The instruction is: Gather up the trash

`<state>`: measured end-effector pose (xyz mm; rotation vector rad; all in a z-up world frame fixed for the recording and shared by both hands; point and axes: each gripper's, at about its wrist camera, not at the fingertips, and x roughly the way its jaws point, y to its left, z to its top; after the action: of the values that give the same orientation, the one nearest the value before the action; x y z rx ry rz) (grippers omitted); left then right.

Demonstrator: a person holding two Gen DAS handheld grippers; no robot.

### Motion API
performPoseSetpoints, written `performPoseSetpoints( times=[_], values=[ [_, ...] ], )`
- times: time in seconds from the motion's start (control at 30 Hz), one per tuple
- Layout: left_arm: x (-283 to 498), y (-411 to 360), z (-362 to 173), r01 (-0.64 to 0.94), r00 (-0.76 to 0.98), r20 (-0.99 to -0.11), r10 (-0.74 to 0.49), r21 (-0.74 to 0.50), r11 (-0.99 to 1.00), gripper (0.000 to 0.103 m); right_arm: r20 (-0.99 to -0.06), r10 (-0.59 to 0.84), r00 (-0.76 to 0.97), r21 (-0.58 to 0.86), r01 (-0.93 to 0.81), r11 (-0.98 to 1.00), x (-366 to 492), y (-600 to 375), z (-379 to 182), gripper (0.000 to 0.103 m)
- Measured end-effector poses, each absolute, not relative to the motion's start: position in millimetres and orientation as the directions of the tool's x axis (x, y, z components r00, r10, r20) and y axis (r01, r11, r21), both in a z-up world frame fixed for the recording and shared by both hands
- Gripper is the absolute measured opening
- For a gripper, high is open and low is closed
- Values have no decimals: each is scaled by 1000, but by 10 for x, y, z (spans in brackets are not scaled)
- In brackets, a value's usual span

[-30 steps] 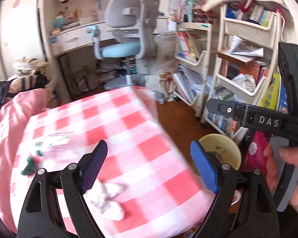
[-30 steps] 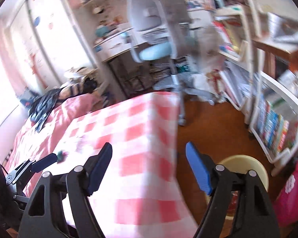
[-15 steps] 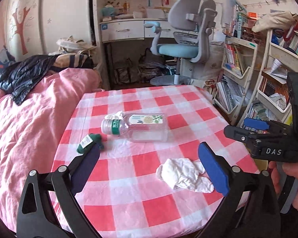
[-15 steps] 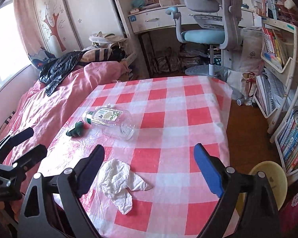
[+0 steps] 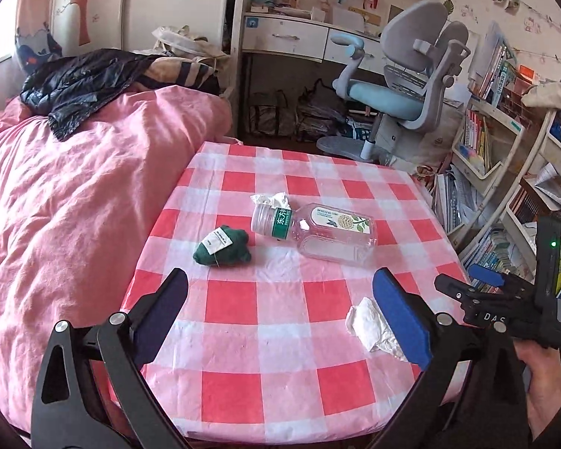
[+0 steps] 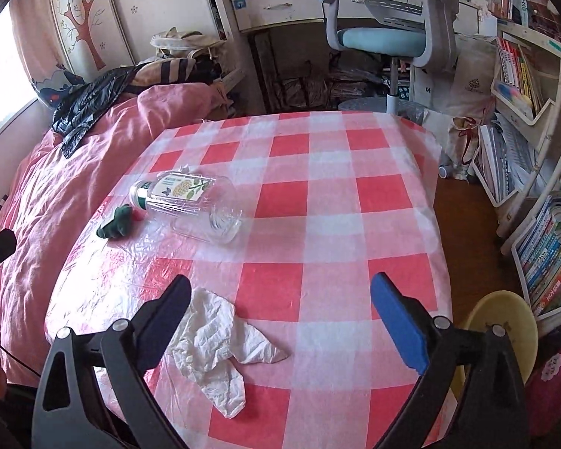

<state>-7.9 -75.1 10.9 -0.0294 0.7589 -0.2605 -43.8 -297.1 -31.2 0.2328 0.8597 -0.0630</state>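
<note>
A clear empty plastic bottle (image 5: 318,232) (image 6: 190,205) lies on its side on the red-and-white checked table (image 5: 265,336) (image 6: 318,194). Beside its neck sit a green cloth lump with a white tag (image 5: 222,250) (image 6: 117,222) and a small white tissue (image 5: 271,199). A larger crumpled tissue (image 5: 370,327) (image 6: 213,340) lies near the front edge. My left gripper (image 5: 280,292) hovers open over the front of the table, holding nothing. My right gripper (image 6: 280,292) (image 5: 467,284) is still opening, with nothing pressed between its pads; the big tissue lies by its left finger.
A bed with a pink duvet (image 5: 74,205) and a black jacket (image 5: 78,86) borders the table on the left. Behind stand a desk and a grey-blue office chair (image 5: 404,89). Bookshelves (image 6: 523,119) line the right, with a yellow stool (image 6: 501,321) on the floor.
Both views have swung left from the chair and shelves onto the table, so the bottle, green lump and tissues now sit ahead. Both pairs of jaws stand wider.
</note>
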Motion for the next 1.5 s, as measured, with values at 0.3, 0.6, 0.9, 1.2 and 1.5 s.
performPoseSetpoints(
  times=[0.3, 0.6, 0.9, 1.2, 1.5],
  values=[
    [-42, -726, 62, 232, 660, -701, -271, -153, 961, 95, -769, 5, 639, 111, 125, 986, -359, -2780, -344, 94],
    [-17, -732, 13, 226, 647, -716, -262, -148, 963, 95, -762, 18, 647, 109, 102, 989, -367, -2761, -326, 95],
    [-11, -818, -46, 240, 642, -725, -249, -118, 963, 95, -757, 22, 653, 113, 98, 989, -392, -2792, -318, 95],
    [111, -500, 12, 162, 692, -709, -132, -26, 986, 95, -753, 44, 656, 123, 75, 990, -410, -2772, -307, 95],
    [367, 272, -106, -53, 660, -742, -119, -204, 978, 95, -774, 137, 619, 123, -66, 990, -424, -2605, -357, 95]
  ],
)
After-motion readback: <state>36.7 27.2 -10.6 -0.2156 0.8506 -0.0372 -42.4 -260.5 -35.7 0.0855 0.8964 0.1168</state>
